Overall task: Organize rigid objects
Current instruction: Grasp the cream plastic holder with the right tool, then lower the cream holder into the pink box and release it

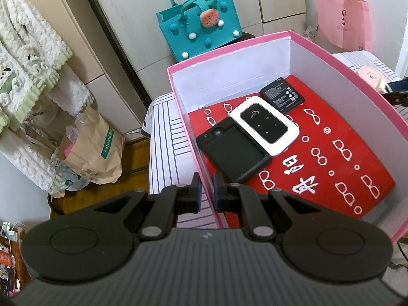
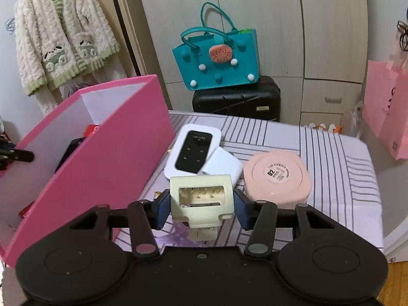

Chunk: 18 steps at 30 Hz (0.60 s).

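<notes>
Striped white bedding (image 2: 318,153) covers the surface under both tools, with pale wardrobe doors behind it.

On the left, the left gripper (image 1: 207,191) has its blue pads pinched tight on the near wall of the pink box (image 1: 318,48), one pad outside and one inside. Inside that box, on its red patterned floor, lie a black battery tray (image 1: 234,150), a white-and-black pocket router (image 1: 265,127) overlapping the tray's far edge, and a black battery (image 1: 282,97) just beyond it.

On the right, the right gripper (image 2: 201,205) stands about half open around a cream plastic part (image 2: 201,199); the pads sit right at the part's two sides, and whether they press on it I cannot tell. Just past it on the bedding rest a second white-and-black router (image 2: 193,151), a small white block (image 2: 224,165) touching it, and a round pink compact (image 2: 278,176) to the right. The pink box stands to the left of these.

Farther back, a teal felt bag (image 2: 216,61) sits on a black suitcase (image 2: 237,99).
</notes>
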Tool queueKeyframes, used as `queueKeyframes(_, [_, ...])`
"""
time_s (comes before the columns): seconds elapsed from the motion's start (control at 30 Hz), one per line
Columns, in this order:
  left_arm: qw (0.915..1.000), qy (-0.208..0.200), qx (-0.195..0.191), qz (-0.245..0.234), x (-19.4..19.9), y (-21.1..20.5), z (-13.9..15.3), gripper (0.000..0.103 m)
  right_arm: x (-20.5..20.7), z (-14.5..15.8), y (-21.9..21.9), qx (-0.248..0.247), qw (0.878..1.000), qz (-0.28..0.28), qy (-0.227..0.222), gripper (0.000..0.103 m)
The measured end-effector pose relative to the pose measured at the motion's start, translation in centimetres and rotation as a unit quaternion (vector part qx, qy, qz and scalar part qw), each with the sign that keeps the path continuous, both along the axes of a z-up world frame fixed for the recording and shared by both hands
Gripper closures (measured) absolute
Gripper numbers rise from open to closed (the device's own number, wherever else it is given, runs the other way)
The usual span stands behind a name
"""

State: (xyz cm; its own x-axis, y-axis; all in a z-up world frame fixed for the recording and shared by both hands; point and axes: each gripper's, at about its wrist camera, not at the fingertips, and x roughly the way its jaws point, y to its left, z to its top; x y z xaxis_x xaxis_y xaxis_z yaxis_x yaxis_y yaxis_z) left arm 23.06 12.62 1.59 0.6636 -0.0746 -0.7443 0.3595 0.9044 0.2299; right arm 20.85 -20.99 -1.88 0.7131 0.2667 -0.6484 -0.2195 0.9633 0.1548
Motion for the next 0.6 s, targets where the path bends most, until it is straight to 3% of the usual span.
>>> queueKeyframes(0.17, [1.0,0.005,0.002,0.002,0.8,-0.3,-0.6,0.095,-0.5,3.1,1.5,0.003,1.0,0.03,-0.004,0.046])
queueKeyframes(0.4, [1.0,0.002,0.005,0.006,1.1,-0.2,-1.4,0.095,0.2,8.3,6.0,0.014,0.993,0.114,-0.025,0.046])
queueKeyframes(0.6, [0.9999,0.015,-0.001,0.003,0.8,0.1,-1.1,0.095,1.8,7.4,12.0,-0.114,0.975,0.187,-0.029,0.046])
